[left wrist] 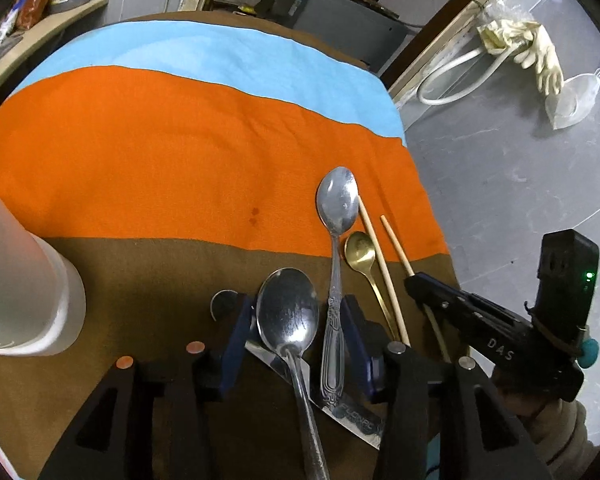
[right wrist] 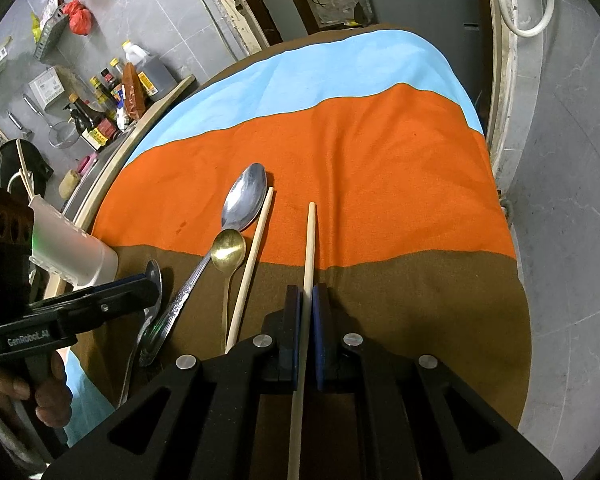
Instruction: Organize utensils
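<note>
On the striped cloth (right wrist: 379, 168) that covers the surface, the utensils lie in a loose row, handles toward the person and long axes running away from them. The right gripper (right wrist: 307, 300) has its jaws clamped together on one chopstick (right wrist: 310, 240), which passes straight between the pads and points forward along the fingers. The second chopstick (right wrist: 252, 260) lies just to its left, nearly parallel, beside the gold spoon (right wrist: 228, 249) and the patterned spoon (right wrist: 246, 196).

The left gripper (left wrist: 300, 320) stands with its jaws apart; a large steel spoon (left wrist: 288, 312) sits between them, bowl forward, and I cannot tell whether the pads press on it. A white holder (left wrist: 24, 280) stands at the left of the surface, nearer the left hand.

The second chopstick is nearer the right hand, but that hand is occupied. The holder lies well to the left of the row, so the held pieces would likely have to travel leftward to reach it.
</note>
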`<action>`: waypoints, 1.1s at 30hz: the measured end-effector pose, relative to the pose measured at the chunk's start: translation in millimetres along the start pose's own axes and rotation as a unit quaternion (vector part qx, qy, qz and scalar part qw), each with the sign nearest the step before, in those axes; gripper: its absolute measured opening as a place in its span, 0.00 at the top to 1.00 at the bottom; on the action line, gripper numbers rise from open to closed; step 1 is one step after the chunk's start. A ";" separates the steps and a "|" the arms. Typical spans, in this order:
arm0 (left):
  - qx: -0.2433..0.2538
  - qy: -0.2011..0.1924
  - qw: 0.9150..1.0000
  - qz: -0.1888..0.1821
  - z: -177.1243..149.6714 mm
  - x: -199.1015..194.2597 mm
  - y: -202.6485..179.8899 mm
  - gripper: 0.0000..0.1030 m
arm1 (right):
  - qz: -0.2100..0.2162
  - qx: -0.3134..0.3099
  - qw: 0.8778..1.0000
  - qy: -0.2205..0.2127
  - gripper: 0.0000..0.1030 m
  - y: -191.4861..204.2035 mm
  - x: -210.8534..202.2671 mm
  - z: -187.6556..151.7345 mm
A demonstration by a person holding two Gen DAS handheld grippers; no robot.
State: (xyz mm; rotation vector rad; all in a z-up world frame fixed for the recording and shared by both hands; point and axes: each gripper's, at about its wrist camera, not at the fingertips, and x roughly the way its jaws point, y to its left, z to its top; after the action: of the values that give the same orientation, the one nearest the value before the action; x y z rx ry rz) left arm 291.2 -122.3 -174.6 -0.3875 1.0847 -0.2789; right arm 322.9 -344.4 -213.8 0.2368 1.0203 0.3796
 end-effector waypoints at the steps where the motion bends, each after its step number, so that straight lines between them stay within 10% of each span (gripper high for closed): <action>1: 0.003 -0.001 1.000 -0.001 -0.2 0.6 0.0 0.58 | 0.000 0.000 1.000 0.000 0.94 0.4 0.0 0.1; 9: 0.013 -0.002 1.000 0.011 2.0 2.8 5.3 0.88 | 0.001 0.001 1.000 0.000 0.94 0.9 0.6 0.7; 33: -0.001 0.025 0.999 -0.029 -6.5 6.0 -16.4 0.98 | -0.014 -0.002 1.000 0.028 0.94 5.3 6.0 6.0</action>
State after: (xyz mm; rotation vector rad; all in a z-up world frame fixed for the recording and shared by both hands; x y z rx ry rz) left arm 287.6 -140.5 -174.9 -0.4173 1.1237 -0.3406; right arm 329.8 -337.2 -213.5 0.2094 1.0767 0.3643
